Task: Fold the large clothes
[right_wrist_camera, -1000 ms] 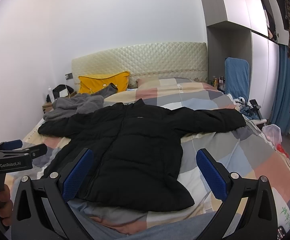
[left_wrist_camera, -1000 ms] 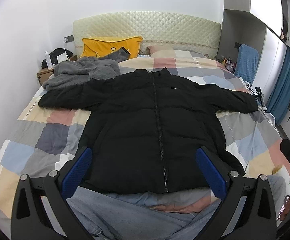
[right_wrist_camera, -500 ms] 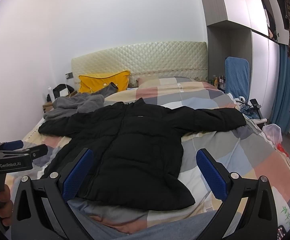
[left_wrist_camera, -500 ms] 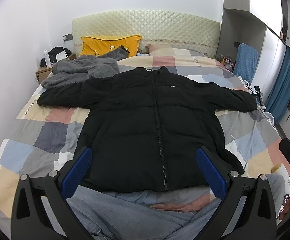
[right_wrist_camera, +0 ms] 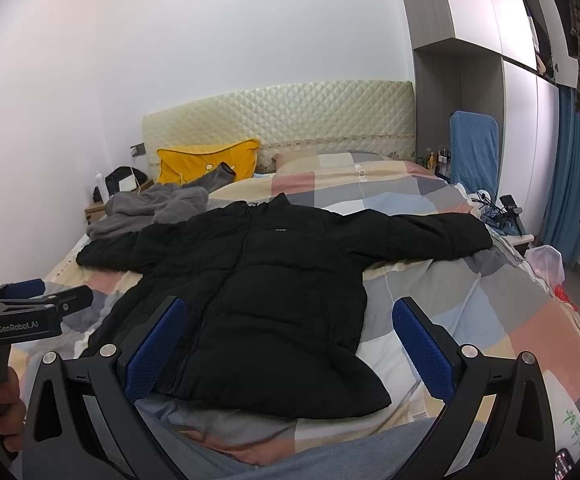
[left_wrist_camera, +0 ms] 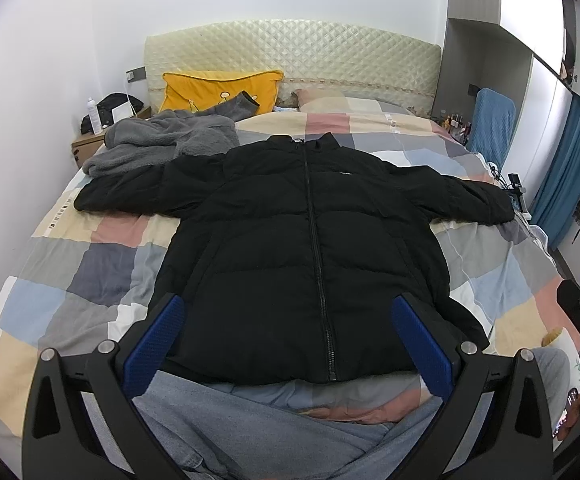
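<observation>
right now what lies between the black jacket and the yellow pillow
A grey fleece garment lies heaped between them, overlapping the black jacket sleeve and reaching the yellow pillow. Both views show it.

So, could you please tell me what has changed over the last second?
Very little: the view from the left tongs drifted slightly, nothing more. Nothing was taken hold of or let go. Both tongs, left and right, stay open and empty, and the black jacket still lies spread flat on the bed.
</observation>
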Available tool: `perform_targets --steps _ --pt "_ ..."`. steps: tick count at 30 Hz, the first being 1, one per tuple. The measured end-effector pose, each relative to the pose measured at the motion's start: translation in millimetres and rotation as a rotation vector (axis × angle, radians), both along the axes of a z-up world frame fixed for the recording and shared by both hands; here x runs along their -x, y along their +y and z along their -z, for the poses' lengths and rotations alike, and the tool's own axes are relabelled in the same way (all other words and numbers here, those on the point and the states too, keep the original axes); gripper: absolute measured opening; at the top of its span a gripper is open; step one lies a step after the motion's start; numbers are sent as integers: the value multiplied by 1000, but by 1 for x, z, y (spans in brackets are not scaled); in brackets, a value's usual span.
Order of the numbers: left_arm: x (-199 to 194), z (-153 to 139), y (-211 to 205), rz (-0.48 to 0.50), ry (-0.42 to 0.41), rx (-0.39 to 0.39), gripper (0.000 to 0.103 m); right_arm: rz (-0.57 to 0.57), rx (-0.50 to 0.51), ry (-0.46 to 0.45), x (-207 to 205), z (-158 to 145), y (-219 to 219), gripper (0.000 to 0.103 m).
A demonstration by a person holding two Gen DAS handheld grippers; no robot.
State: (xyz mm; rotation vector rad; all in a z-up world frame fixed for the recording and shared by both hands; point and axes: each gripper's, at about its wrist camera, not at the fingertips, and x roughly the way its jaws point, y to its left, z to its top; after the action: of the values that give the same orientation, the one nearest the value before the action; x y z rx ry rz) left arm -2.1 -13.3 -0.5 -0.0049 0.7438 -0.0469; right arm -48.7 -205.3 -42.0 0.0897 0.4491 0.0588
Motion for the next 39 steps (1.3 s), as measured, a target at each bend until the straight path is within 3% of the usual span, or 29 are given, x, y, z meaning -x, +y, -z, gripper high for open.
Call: perform_targets --steps 26,39 --pt "3 0 9 46 -31 59 103 3 0 6 -1 2 -1 103" --pt "1 1 12 42 -42 53 103 7 1 10 -6 4 -9 103"
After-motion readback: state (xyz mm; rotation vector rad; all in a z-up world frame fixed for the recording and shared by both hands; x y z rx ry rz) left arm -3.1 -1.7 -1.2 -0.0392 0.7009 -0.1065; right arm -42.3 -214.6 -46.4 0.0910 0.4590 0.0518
